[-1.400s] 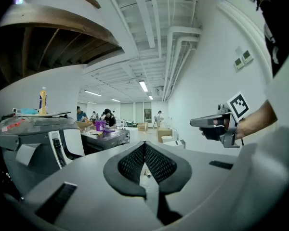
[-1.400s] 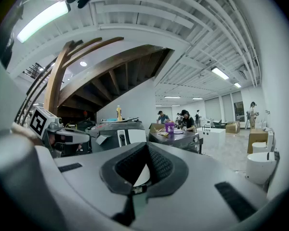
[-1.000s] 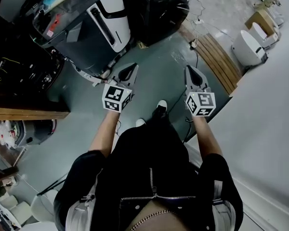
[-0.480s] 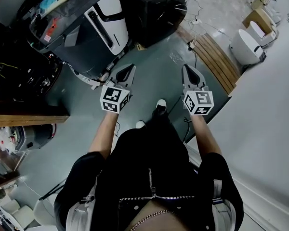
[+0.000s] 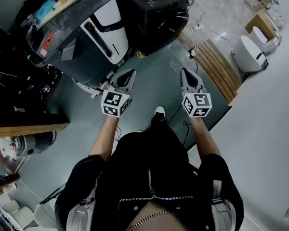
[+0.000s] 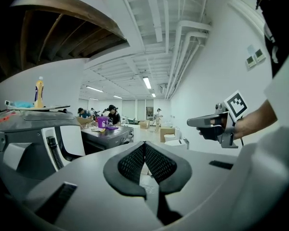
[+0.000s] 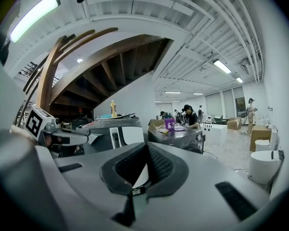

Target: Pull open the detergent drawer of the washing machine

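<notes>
A grey and white washing machine (image 5: 86,32) stands at the upper left of the head view, with a dark one (image 5: 159,8) beside it. I cannot make out a detergent drawer on either. My left gripper (image 5: 130,72) is shut and empty, held over the floor just short of the grey machine's lower corner. Level with it to the right, my right gripper (image 5: 185,71) is also shut with nothing in it. In the left gripper view the jaws (image 6: 144,145) meet at the tip, with the grey machine (image 6: 33,138) off to the left. The right gripper's jaws (image 7: 147,146) point between the two machines.
A slatted wooden platform (image 5: 216,57) and a white round unit (image 5: 248,49) lie to the right. Cables (image 5: 183,124) trail on the floor by my feet. A wooden shelf (image 5: 24,117) juts in at the left. A yellow bottle (image 6: 39,91) stands on the grey machine.
Both grippers have moved forward toward the machines, which now sit lower and closer in the head view. Both stay shut and empty.
</notes>
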Tool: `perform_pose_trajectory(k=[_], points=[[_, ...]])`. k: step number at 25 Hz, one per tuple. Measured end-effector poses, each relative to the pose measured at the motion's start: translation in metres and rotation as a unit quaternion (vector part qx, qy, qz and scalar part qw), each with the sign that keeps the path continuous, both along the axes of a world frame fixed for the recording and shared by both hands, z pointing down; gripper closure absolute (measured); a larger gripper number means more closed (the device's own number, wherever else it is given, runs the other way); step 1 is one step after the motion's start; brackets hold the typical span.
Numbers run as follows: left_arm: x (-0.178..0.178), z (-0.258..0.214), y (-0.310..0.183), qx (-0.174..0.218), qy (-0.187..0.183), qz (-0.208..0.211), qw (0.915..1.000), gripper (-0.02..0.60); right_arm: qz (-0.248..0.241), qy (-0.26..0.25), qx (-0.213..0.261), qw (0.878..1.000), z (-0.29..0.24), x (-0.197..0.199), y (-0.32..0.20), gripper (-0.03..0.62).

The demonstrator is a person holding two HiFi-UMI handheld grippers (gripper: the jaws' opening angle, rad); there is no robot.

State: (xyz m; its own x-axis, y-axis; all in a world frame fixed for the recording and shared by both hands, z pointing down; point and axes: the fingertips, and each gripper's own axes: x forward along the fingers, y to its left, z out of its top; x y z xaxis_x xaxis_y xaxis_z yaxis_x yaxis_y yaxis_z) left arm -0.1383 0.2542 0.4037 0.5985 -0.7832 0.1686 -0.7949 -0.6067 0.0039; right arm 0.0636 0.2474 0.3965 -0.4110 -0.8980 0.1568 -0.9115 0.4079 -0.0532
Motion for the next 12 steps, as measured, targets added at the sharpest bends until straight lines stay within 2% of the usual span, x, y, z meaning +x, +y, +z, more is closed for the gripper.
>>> perform_pose_trajectory(k=[12], points=[[0.041,-0.009,-0.113,-0.013,0.000,-0.046,0.9988,0.563,-0.052,-0.006,-0.012,0.999,-0.007,0.037,-0.132,0.588]])
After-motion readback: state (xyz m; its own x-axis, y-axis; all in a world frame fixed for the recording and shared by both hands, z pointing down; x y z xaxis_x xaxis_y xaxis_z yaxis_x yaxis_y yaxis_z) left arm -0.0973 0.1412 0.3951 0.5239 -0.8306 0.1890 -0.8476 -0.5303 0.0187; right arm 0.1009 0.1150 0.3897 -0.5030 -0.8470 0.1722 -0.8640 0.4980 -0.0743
